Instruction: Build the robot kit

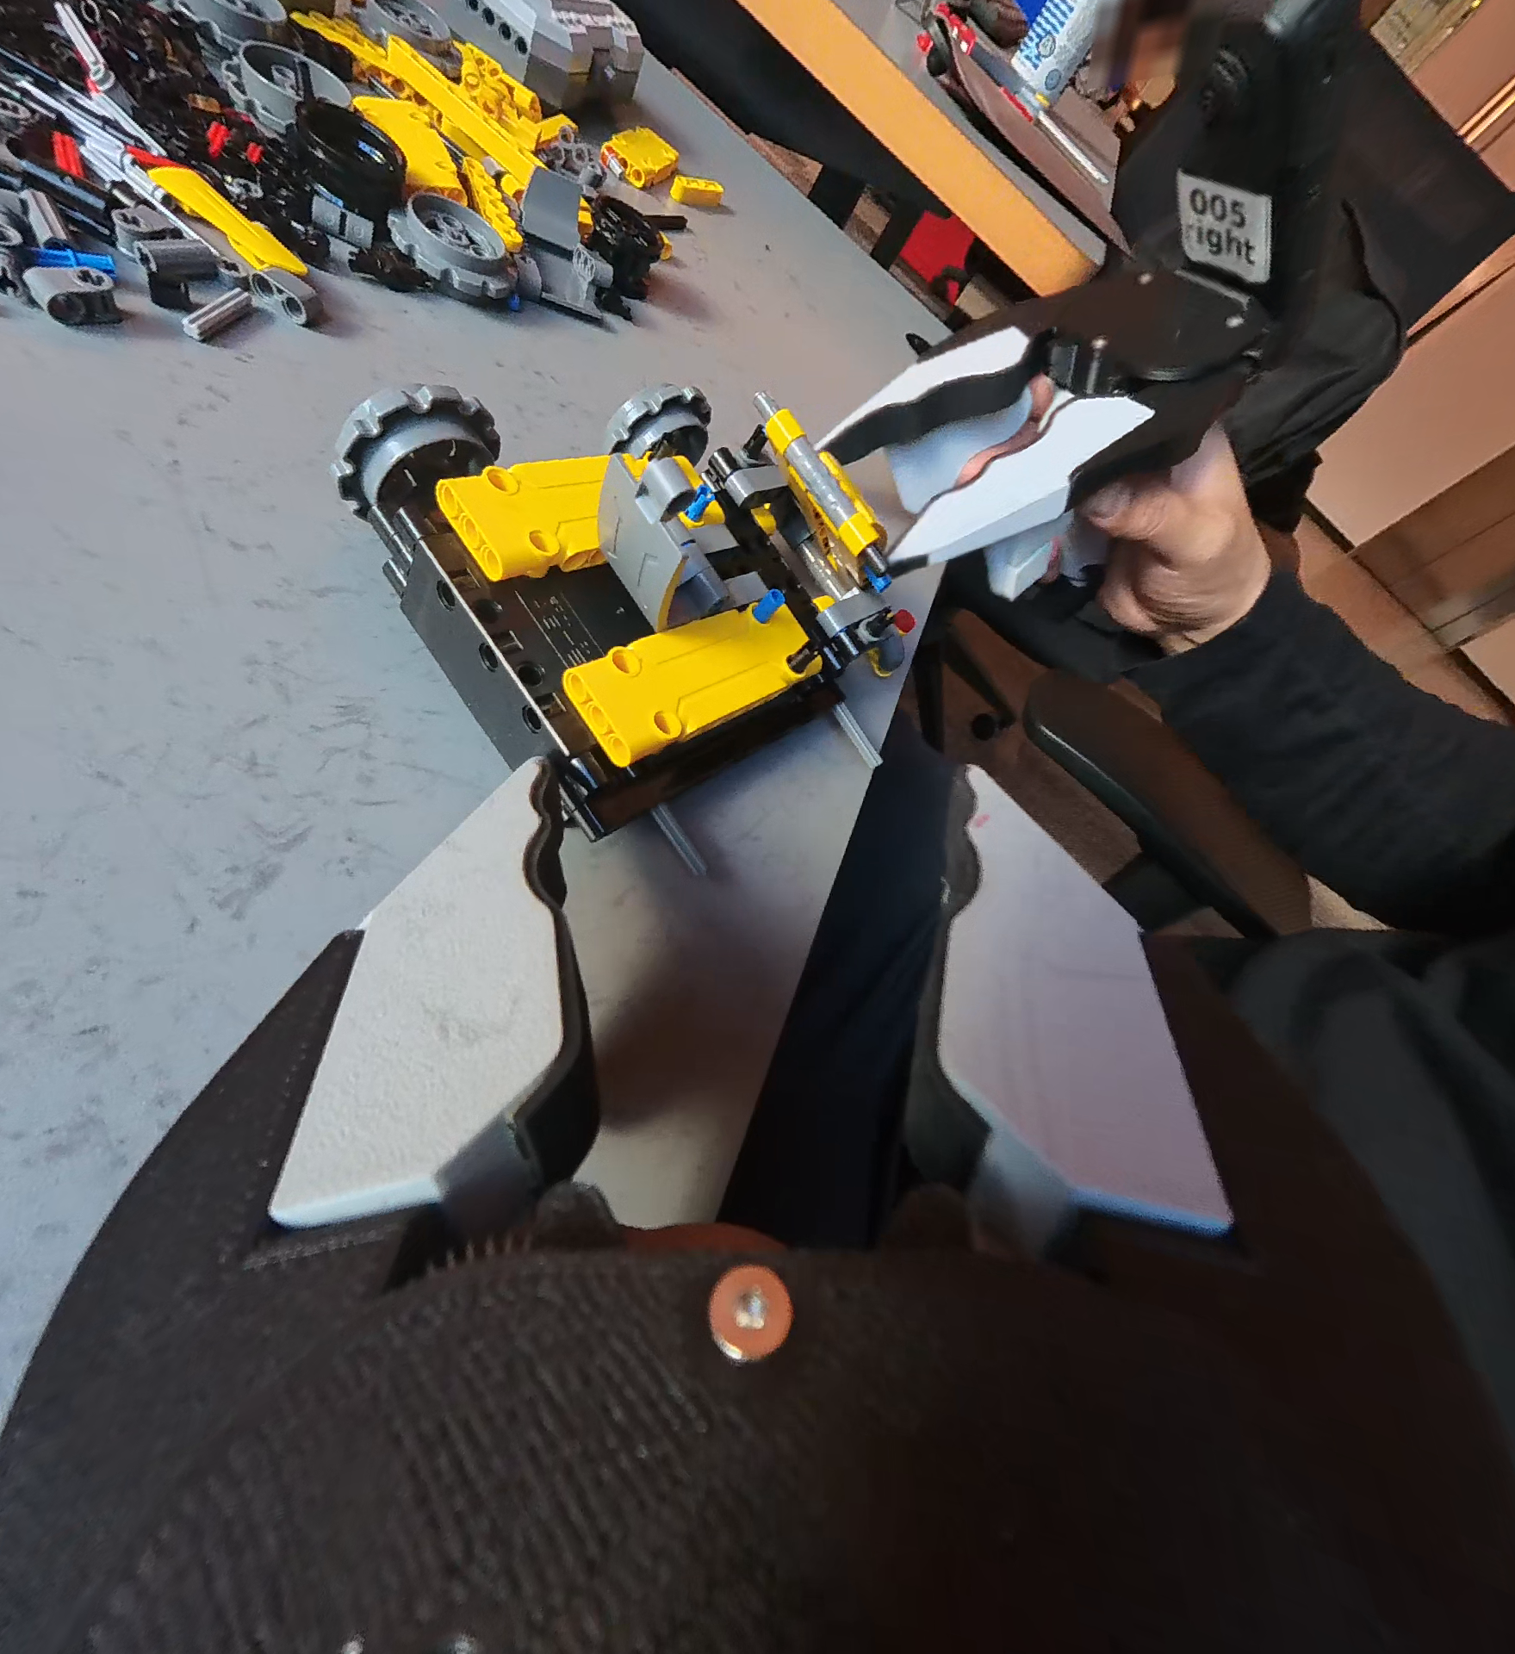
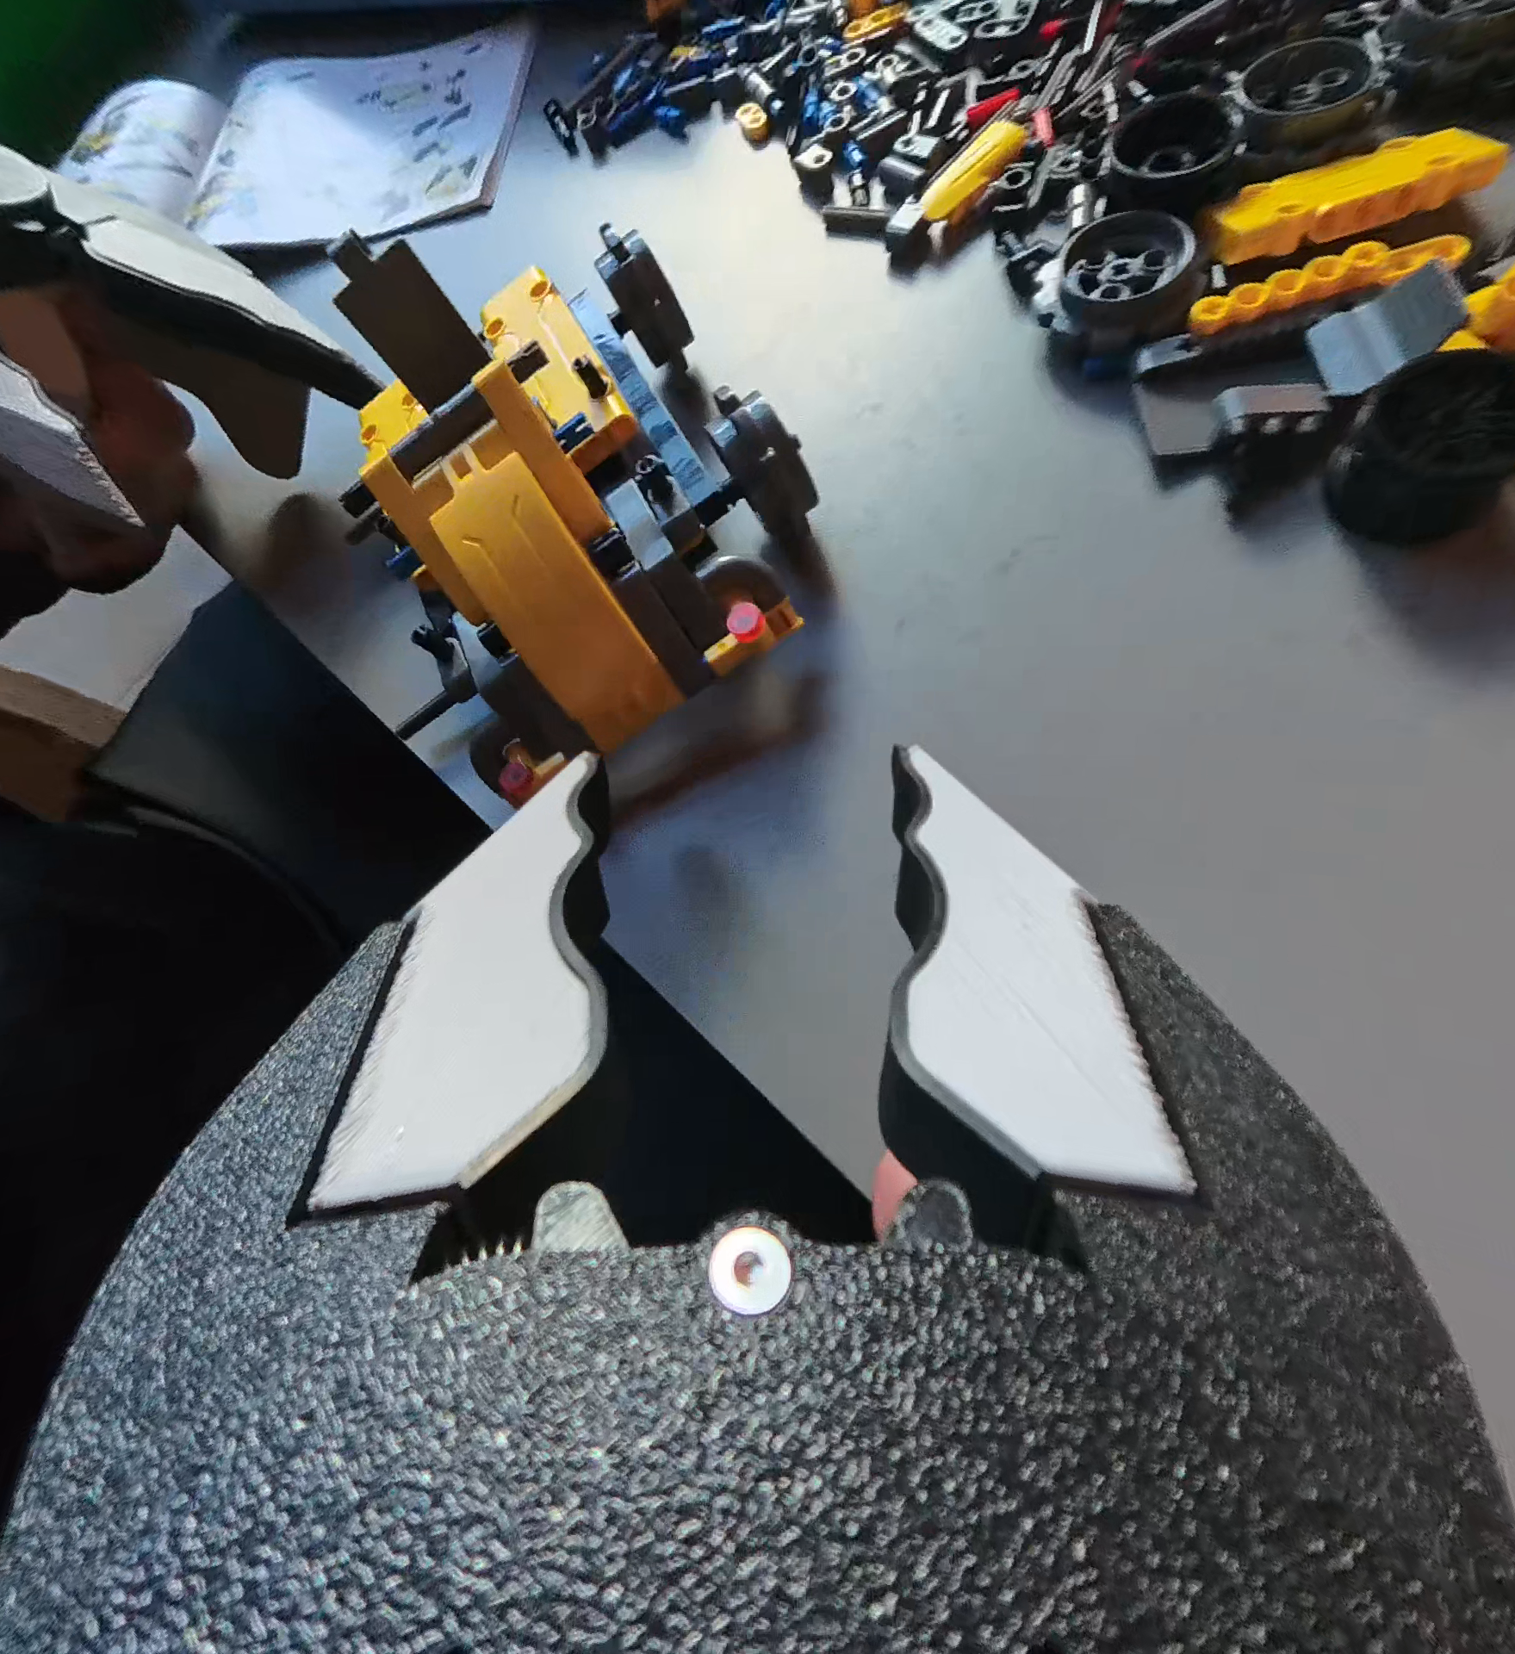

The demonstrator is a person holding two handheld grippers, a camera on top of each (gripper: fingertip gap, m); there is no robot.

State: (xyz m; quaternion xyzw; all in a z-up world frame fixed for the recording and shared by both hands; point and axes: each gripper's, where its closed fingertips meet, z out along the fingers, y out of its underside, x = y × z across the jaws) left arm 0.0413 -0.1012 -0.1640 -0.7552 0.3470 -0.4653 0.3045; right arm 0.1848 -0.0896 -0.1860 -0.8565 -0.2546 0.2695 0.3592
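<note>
Tools stand on two sides of a half-built yellow and black brick vehicle (image 1: 619, 582) at the corner of the grey table (image 1: 154, 716). Left tool (image 1: 753, 805) is wide open and empty, one fingertip touching the vehicle's black base. Right tool (image 2: 746, 779) is also open and empty, just beside the vehicle. Beyond the vehicle lies a heap of loose parts (image 2: 1183, 179), with an instruction booklet (image 2: 360, 134) near it.

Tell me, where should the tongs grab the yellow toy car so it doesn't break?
Probably by its black base block, coming from the side, one finger on each long flat face. It looks like the solid part of the toy car. The yellow panels, thin axles and small pins on top stick out and might pop off.
</note>
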